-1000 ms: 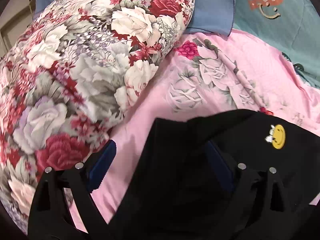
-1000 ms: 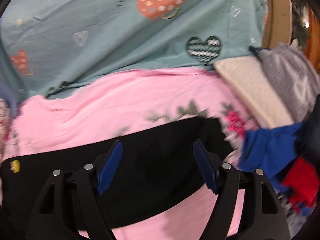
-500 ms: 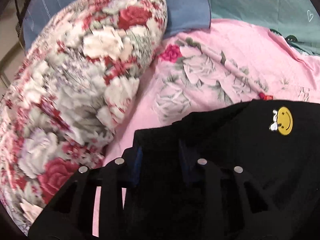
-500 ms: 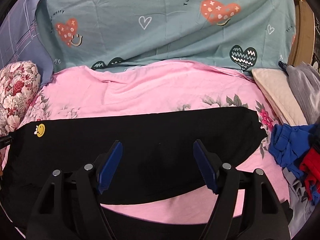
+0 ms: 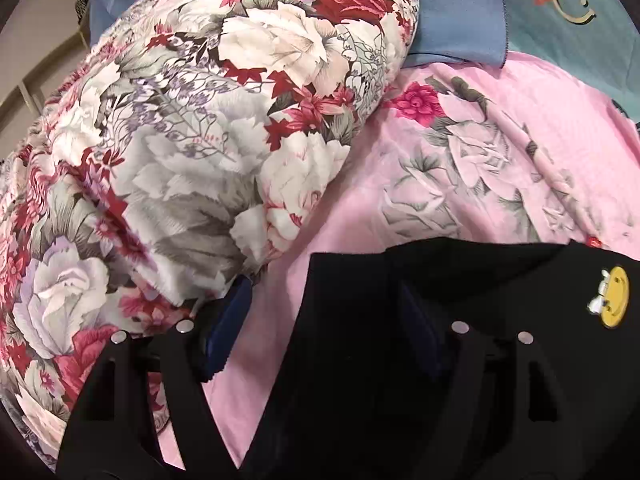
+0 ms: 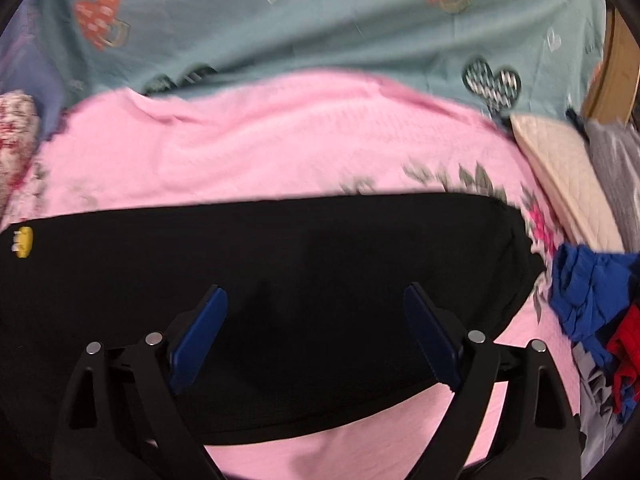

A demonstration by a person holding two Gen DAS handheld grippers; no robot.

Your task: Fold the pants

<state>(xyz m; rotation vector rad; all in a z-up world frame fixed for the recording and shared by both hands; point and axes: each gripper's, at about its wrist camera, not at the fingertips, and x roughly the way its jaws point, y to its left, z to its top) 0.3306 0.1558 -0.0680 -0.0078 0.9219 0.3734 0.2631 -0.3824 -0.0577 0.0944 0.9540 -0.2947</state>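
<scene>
Black pants (image 6: pixel 280 264) lie flat, stretched left to right on a pink floral bedsheet (image 6: pixel 260 148). A yellow smiley patch (image 5: pixel 614 302) marks their left end. In the left wrist view the pants' left end (image 5: pixel 360 340) lies under my left gripper (image 5: pixel 324 320), which is open with its blue pads spread over the fabric's edge and holds nothing. My right gripper (image 6: pixel 316 328) is open and empty, above the pants' middle.
A big floral pillow (image 5: pixel 180 160) lies close on the left, touching the left gripper's left finger. A teal heart-print blanket (image 6: pixel 320 20) covers the far side. A beige pad (image 6: pixel 560 176) and a heap of blue and red clothes (image 6: pixel 592 300) lie at the right.
The left gripper shut partway on the pants' left end half a second ago and has now opened wide again. The right gripper's view has swung back nearer to the pants.
</scene>
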